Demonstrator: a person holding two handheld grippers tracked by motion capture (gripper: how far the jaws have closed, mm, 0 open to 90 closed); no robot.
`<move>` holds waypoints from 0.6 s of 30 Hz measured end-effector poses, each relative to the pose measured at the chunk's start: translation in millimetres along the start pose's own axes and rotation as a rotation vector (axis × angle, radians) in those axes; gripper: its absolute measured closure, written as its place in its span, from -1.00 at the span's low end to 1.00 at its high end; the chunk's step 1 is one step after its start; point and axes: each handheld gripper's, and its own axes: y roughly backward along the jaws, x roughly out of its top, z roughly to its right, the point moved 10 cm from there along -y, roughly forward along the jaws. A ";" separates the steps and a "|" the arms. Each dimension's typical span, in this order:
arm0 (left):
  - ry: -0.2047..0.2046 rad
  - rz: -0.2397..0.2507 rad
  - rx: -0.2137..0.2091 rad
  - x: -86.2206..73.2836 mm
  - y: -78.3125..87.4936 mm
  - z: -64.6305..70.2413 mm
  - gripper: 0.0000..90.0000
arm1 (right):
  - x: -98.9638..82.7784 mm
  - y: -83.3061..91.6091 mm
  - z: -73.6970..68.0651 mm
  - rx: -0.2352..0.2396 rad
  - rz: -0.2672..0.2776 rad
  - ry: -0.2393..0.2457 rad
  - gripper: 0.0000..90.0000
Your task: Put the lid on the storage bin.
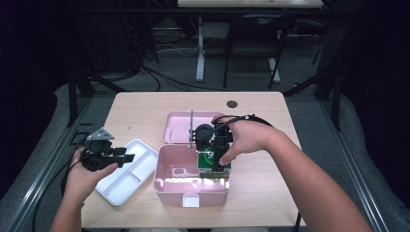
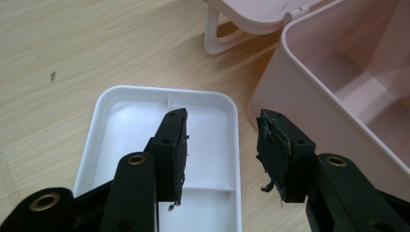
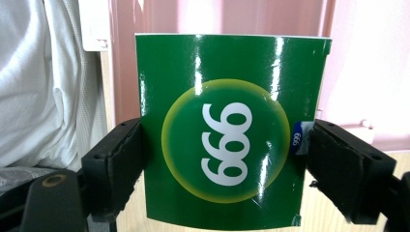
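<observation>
Gripping a green box (image 3: 227, 130) between its two black pads, the right hand-held gripper (image 1: 218, 162) holds the carton at the right end of an open pink case (image 1: 167, 181) on the light wooden table (image 1: 140, 108). In the right gripper view the box stands between the pads, which press on its two side edges, and its face bears a yellow-ringed green disc printed with white numerals. In the high view the box (image 1: 209, 158) sits at the case's right wall, its lower part inside the rim; whether it rests on the case floor cannot be told from here. The case's pink lid (image 1: 179, 126) lies flat on the table just behind it, with a handle on the near side.

To the left, the left hand-held gripper (image 1: 126, 157) hangs over a white tray (image 1: 140, 147) that lies on the table just beside the case's left wall. Its jaws stand wide apart with nothing between them, and in the left gripper view the worn black pads (image 2: 174, 140) hover above the tray's (image 2: 227, 104) shallow compartments, the pink case wall (image 2: 309, 111) close on the right. A grey three-cornered plate tops this gripper, and a black cable trails from it off the table's near-left edge. A small dark disc (image 1: 232, 103) lies near the table's far edge.
</observation>
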 end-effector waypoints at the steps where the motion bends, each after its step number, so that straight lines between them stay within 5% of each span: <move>1: -0.002 -0.001 0.001 -0.1 0.0 0.0 0.20 | -0.3 -3.0 -0.6 0.009 0.002 -0.005 -0.63; 18: -0.003 0.001 0.000 0.0 -0.7 0.2 0.20 | -0.5 -27.5 -0.9 0.010 -0.020 0.007 -0.63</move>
